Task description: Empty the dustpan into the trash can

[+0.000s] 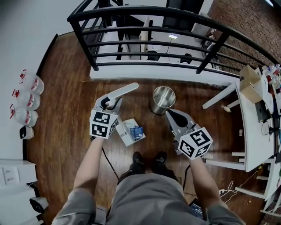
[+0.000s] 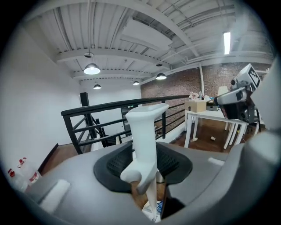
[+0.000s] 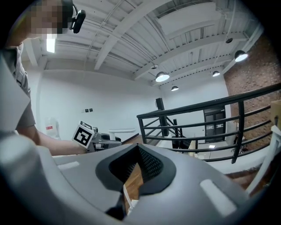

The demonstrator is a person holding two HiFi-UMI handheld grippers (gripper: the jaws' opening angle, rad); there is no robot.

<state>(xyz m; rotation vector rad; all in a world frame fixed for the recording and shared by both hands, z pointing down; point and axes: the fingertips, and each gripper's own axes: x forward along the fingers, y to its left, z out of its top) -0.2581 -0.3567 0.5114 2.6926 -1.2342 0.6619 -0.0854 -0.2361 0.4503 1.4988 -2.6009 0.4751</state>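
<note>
Presently the dustpan hangs under the left gripper, just left of the can and nearer to us, with blue scraps in it. We judge it light, stiff plastic that could swing and spill, best held by its handle. The left gripper pinches that handle. The right gripper is pressed together and empty.

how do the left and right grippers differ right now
The left gripper is clamped on the white dustpan handle; the right gripper holds nothing, and its jaws are together. The left gripper sits to the left of the steel trash can, while the right gripper sits on its right. Both point forward toward the railing.
</note>
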